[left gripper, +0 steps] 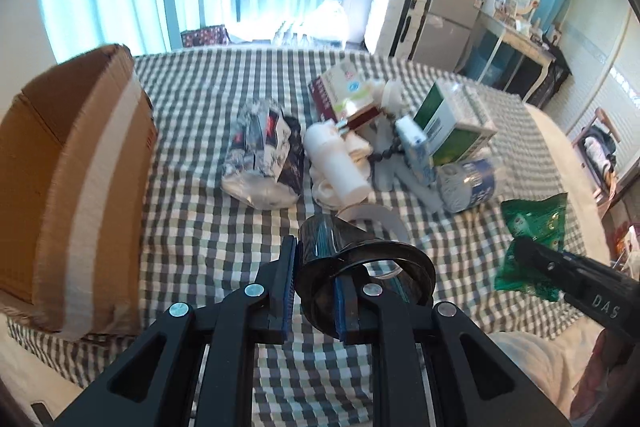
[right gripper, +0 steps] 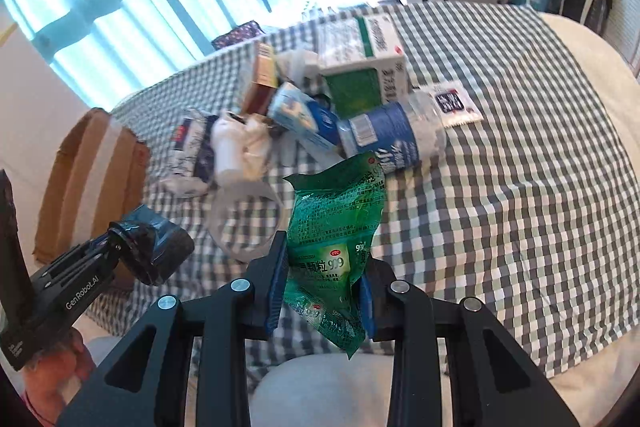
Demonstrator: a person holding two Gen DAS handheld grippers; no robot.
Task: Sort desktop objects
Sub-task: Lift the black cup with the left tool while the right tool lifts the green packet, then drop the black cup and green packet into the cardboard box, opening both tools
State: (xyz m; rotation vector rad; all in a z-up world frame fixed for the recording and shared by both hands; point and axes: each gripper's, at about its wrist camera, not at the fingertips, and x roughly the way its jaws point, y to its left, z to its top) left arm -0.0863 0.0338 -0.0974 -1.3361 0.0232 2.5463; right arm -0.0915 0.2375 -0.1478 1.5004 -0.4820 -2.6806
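My left gripper (left gripper: 316, 291) is shut on the wall of a black tape roll (left gripper: 360, 267), one finger outside and one inside the ring, held above the checked cloth. My right gripper (right gripper: 322, 291) is shut on a green medicine sachet pack (right gripper: 336, 227), also seen in the left wrist view (left gripper: 532, 243). The left gripper and black roll show at the left of the right wrist view (right gripper: 156, 247). A pile lies in the middle: a white bottle (left gripper: 336, 159), a patterned tissue pack (left gripper: 264, 151), a green-white box (left gripper: 452, 119), a blue-labelled bottle (right gripper: 384, 135), a clear tape ring (right gripper: 240, 215).
An open cardboard box (left gripper: 68, 179) stands at the left on the checked cloth (right gripper: 500, 187). A small dark sachet (right gripper: 454, 105) lies right of the pile. A red-white carton (left gripper: 340, 91) is at the back. Curtains, a suitcase and furniture are behind.
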